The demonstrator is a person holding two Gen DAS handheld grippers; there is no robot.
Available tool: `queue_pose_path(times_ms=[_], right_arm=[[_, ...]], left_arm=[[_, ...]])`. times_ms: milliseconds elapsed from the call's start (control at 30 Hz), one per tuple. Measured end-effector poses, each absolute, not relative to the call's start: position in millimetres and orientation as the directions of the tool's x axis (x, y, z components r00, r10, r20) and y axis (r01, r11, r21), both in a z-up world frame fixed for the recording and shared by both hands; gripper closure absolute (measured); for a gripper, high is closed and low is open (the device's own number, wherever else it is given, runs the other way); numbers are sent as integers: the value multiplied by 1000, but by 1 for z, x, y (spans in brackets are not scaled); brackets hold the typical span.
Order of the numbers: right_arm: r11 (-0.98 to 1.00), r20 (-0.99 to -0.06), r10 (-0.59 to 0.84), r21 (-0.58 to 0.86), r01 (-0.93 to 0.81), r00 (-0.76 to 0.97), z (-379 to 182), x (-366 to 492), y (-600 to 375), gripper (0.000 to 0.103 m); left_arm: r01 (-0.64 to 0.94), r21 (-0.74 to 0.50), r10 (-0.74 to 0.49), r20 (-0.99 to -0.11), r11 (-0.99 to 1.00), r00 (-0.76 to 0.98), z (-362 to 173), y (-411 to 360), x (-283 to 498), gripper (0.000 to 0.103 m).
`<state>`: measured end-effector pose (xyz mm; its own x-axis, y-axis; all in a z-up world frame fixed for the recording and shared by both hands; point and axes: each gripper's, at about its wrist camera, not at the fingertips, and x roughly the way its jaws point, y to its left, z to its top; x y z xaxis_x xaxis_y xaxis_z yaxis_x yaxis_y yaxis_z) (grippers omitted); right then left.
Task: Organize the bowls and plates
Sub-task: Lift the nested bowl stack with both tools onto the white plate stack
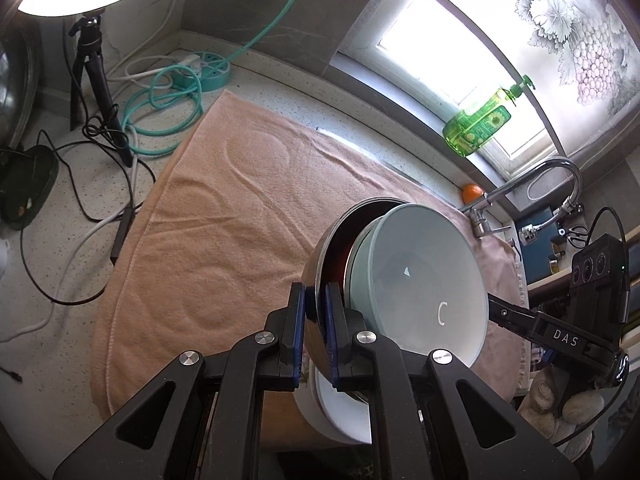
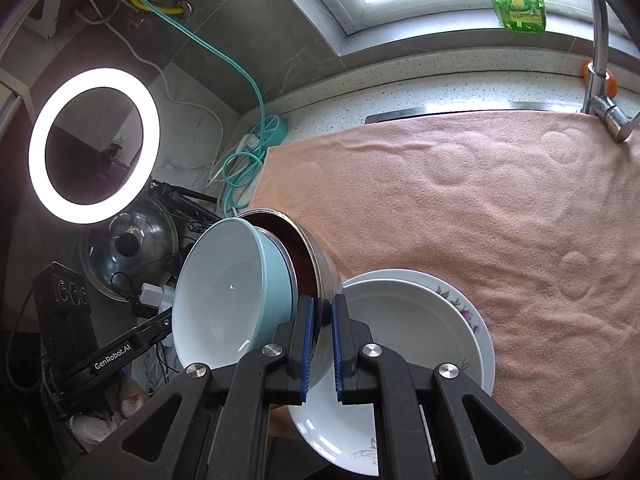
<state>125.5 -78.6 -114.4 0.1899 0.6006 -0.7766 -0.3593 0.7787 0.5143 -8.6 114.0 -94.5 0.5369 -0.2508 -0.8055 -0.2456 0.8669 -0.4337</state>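
- Left wrist view: left tool (image 1: 316, 332) nearly closed, blue pads clamped on the rim of a steel bowl (image 1: 320, 260) held tilted on edge above a peach towel (image 1: 208, 216) spread over the speckled surface (image 1: 68, 240).
- Nested inside the steel bowl: a pale blue bowl (image 1: 420, 280), white interior facing the camera.
- At the far right, right tool (image 1: 508, 314) reaching to the opposite rim of the same stack, gripped by a gloved hand (image 1: 556, 396).
- Below the stack, part of a white plate (image 1: 340, 412).
- On the window ledge, a green soap bottle (image 1: 480, 120); near it a faucet (image 1: 552, 176).
- Right wrist view: right tool (image 2: 322, 344) nearly closed on the steel bowl's rim, pale blue bowl (image 2: 224, 292) nested to the left.
- Underneath, a white deep plate (image 2: 400, 340) stacked on a floral-edged plate (image 2: 476, 320), both on the towel's near edge.
- To the left, a lit ring light (image 2: 94, 146) and a glass pot lid (image 2: 132, 248).
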Motion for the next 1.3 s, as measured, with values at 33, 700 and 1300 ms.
queue_pose_path(times_ms=[33, 700, 1300], right_arm=[[781, -778, 598, 512, -356, 192, -115, 125, -83, 94], [817, -800, 566, 510, -269, 201, -137, 123, -141, 94], [824, -810, 555, 505, -255, 189, -149, 119, -147, 95]], left_arm=[[-242, -436, -256, -806, 867, 533, -95, 110, -8, 95], [-203, -430, -302, -836, 880, 459, -115, 63, 1, 95], [-202, -412, -295, -850, 889, 437, -125, 55, 1, 95]])
